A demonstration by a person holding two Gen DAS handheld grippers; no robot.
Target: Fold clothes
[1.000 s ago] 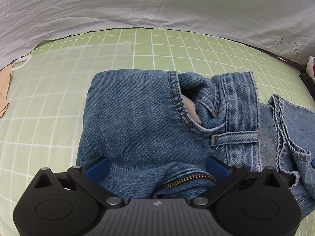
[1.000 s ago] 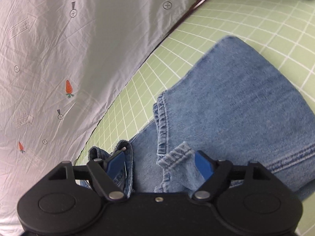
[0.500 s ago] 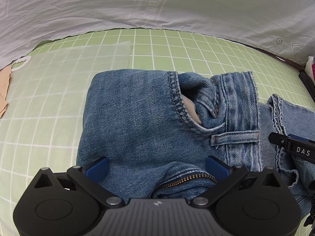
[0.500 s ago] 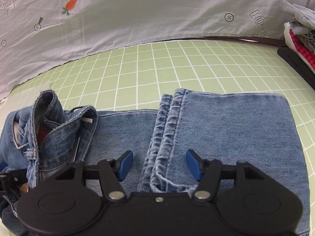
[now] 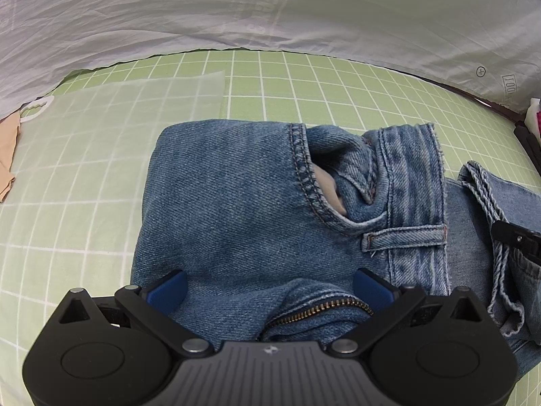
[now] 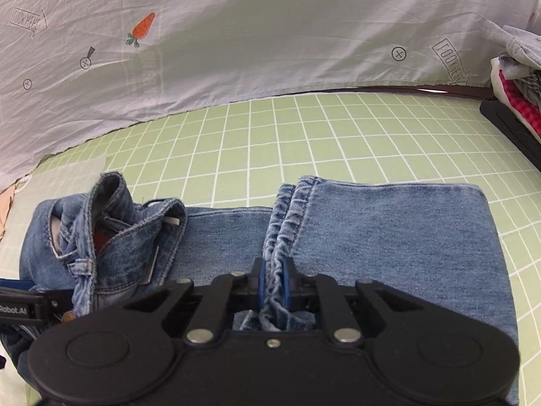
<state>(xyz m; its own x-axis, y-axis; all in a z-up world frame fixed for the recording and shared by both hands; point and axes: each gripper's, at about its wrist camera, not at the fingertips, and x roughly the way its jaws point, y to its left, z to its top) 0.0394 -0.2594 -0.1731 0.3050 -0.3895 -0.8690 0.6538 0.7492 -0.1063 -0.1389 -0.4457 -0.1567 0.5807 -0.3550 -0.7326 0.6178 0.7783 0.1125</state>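
Right wrist view, right gripper (image 6: 273, 282) just clamped on bunched denim jeans (image 6: 389, 237) hems, left gripper (image 5: 268, 289) spread wide.

The left claw (image 5: 268, 289) points steeply down with its blue pads (image 5: 168, 289) spread wide, one at each side of the jeans (image 5: 230, 209) beneath, pressing on nothing. The right claw (image 6: 273, 286) tilts downward too; its jaws have just been closing and now the pads (image 6: 259, 284) pinch the bunched hem edges (image 6: 279, 237) between them, nearly together.
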